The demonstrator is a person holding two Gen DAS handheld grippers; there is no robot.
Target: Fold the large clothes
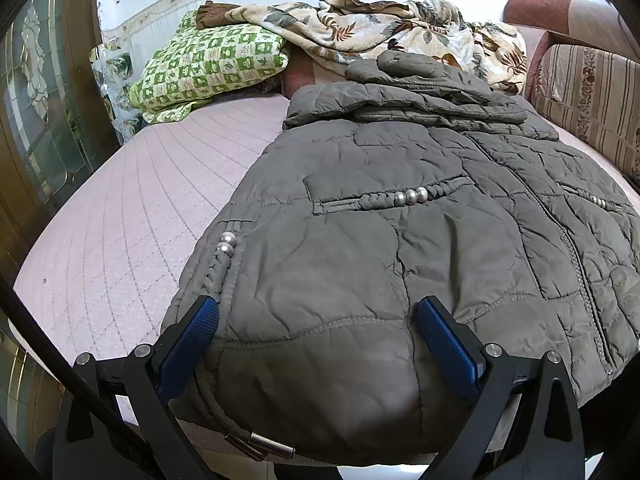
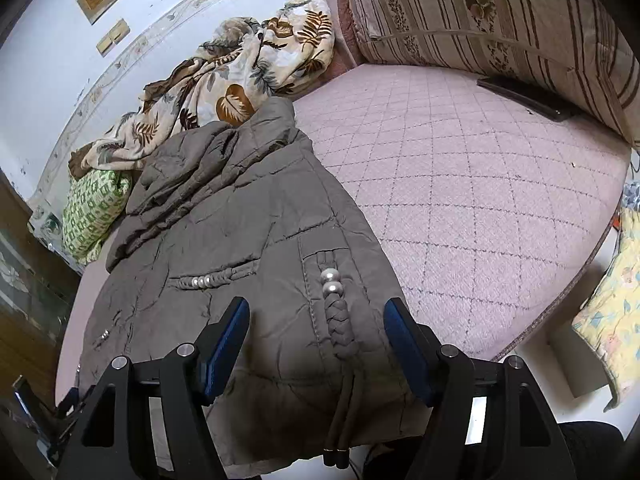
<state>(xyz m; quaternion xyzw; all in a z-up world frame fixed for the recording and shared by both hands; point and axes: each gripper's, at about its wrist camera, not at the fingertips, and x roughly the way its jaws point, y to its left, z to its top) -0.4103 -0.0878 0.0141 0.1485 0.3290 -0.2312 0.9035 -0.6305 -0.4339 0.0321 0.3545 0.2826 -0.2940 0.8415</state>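
A big grey puffy coat (image 1: 400,240) lies flat on a pink bed (image 1: 140,208), with its bottom edge at the near side of the bed. The left gripper (image 1: 316,320) is spread wide, and the bottom edge of the coat bulges up between its two blue fingers (image 1: 192,340). The right gripper (image 2: 316,320) is spread too, above the coat's other bottom corner, where a braided cord (image 2: 340,328) with silver beads lies between its fingers. A leafy blanket (image 1: 400,32) and a green checked pillow (image 1: 208,68) sit at the far end of the bed.
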